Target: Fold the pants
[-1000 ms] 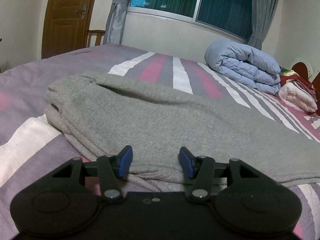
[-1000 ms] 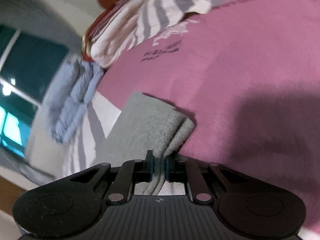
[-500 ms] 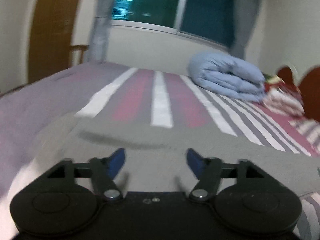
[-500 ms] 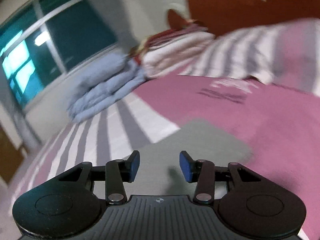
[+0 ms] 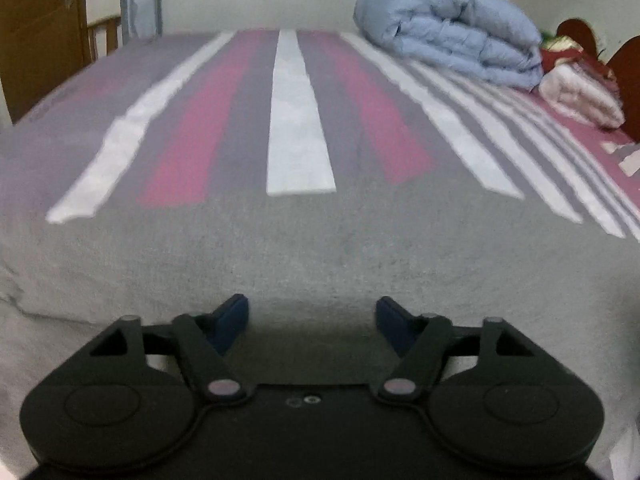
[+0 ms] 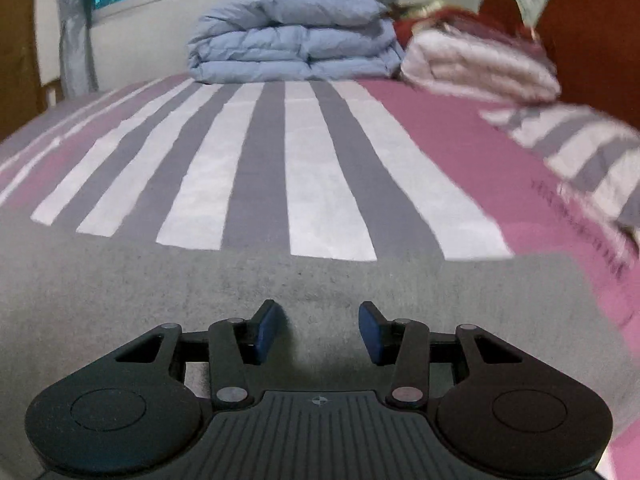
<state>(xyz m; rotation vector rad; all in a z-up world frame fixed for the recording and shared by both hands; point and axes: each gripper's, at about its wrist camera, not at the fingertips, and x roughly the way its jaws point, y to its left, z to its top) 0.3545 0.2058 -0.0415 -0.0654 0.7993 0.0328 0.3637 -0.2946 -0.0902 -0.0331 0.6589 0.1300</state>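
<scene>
The grey pants (image 5: 320, 248) lie flat across the striped bed, filling the lower half of the left wrist view. My left gripper (image 5: 310, 304) hovers just over the cloth with blue pads apart; its jaws are closing and nothing sits between them. The right wrist view shows the same grey pants (image 6: 280, 284) as a smooth band whose right end stops on the pink sheet. There my right gripper (image 6: 317, 306) hangs over the fabric, open, with nothing between its pads.
A folded blue duvet (image 5: 452, 20) (image 6: 292, 40) sits at the far side of the bed, beside a pale folded blanket (image 6: 476, 64) and a brown headboard (image 6: 588, 40). Beyond the bed's left edge are a wooden door (image 5: 36, 32) and a curtain. Striped sheet (image 6: 328, 184) stretches behind the pants.
The right gripper let go of the pants' edge, rolled upright and now sits over flat cloth. The left gripper opened wider and moved along the pants; the folded end has left its view.
</scene>
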